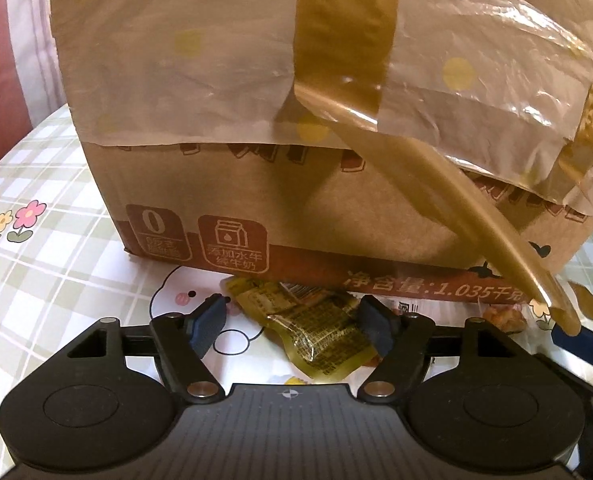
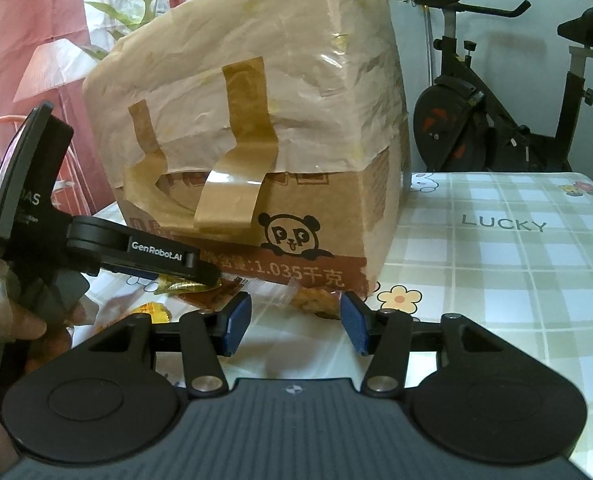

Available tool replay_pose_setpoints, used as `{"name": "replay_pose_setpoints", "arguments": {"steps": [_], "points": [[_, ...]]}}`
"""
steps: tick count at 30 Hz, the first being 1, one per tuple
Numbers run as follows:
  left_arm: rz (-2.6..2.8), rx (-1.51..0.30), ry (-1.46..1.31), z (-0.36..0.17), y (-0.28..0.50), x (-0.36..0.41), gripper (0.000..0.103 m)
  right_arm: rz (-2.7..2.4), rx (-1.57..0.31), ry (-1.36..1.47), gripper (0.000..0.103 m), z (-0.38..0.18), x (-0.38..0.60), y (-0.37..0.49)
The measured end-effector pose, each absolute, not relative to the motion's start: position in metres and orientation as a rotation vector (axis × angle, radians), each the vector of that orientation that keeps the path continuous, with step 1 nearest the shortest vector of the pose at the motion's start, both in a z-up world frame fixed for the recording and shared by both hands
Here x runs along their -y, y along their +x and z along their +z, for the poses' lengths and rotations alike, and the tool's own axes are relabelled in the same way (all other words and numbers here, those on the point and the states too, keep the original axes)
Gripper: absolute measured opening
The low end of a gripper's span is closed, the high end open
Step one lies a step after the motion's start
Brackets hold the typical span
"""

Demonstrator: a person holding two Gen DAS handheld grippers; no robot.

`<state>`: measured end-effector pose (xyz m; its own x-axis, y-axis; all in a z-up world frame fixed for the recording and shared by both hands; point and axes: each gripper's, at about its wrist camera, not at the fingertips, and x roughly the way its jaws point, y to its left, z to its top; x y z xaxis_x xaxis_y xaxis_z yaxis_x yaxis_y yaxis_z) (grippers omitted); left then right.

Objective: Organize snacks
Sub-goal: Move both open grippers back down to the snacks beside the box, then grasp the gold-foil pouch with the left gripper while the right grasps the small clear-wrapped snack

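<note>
While left gripper (image 1: pixel 292 326) straddles gold snack packet (image 1: pixel 316 330) lying by cardboard box (image 1: pixel 296 208), jaws apart, not pinching, I'd guess lining up grab. Right gripper (image 2: pixel 292 326) open, empty, parked near clear-wrapped snack (image 2: pixel 316 302) at box foot.

The cardboard box (image 2: pixel 316 216) is matt brown, wrapped on top in thin crinkled plastic film (image 2: pixel 256 80) — held by glossy brown tape (image 1: pixel 344 40). The snack packet (image 1: pixel 316 332) is shiny foil-like plastic; the checked tablecloth (image 2: pixel 496 260) looks smooth.
</note>
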<state>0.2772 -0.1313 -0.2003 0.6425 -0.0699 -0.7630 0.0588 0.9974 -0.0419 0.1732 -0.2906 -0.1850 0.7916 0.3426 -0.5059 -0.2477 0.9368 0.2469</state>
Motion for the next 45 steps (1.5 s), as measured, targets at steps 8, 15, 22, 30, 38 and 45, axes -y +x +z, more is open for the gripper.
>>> {"name": "replay_pose_setpoints", "arguments": {"steps": [8, 15, 22, 30, 38, 45], "points": [[-0.073, -0.873, 0.007, -0.198, 0.258, 0.123, 0.075, 0.315, -0.578, 0.188, 0.053, -0.186, 0.292, 0.173], [-0.066, -0.881, 0.017, -0.197, 0.246, 0.105, 0.075, 0.308, -0.577, 0.199, 0.053, -0.186, 0.295, 0.172], [-0.119, -0.866, -0.022, -0.188, 0.241, 0.092, 0.073, 0.306, -0.578, 0.201, 0.053, -0.186, 0.296, 0.172], [-0.106, -0.859, 0.05, -0.198, 0.252, 0.109, 0.074, 0.309, -0.579, 0.21, 0.053, -0.186, 0.297, 0.172], [-0.12, -0.842, 0.071, -0.195, 0.246, 0.112, 0.059, 0.312, -0.591, 0.209, 0.053, -0.187, 0.297, 0.174], [-0.145, -0.855, 0.019, -0.194, 0.243, 0.096, 0.056, 0.311, -0.611, 0.205, 0.053, -0.188, 0.295, 0.176]]}}
